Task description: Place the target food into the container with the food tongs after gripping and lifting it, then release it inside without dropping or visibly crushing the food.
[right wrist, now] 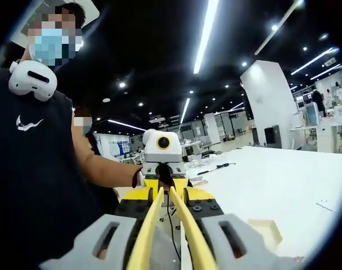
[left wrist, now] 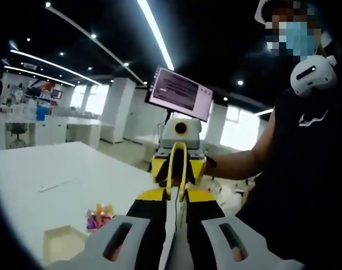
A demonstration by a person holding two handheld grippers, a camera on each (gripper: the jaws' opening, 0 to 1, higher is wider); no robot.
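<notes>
My two grippers face each other above a white table (left wrist: 41,169). Yellow food tongs (right wrist: 168,216) run between them. The tongs' two arms lie deep between the jaws of my right gripper (right wrist: 166,197), which is shut on them. In the left gripper view the tongs (left wrist: 177,169) form a narrow loop whose near end sits between the nearly closed jaws of my left gripper (left wrist: 176,196). Brightly wrapped food (left wrist: 99,216) lies on the table below to the left. Beside it stands a cream open container (left wrist: 61,242), which also shows low on the right (right wrist: 266,230) in the right gripper view.
A person in a black sleeveless top (left wrist: 311,169) stands close behind, one arm (right wrist: 106,169) reaching to the far gripper. A monitor (left wrist: 179,93) hangs behind. A dark cable (right wrist: 216,167) lies on the table (right wrist: 283,180). White desks and pillars fill the room beyond.
</notes>
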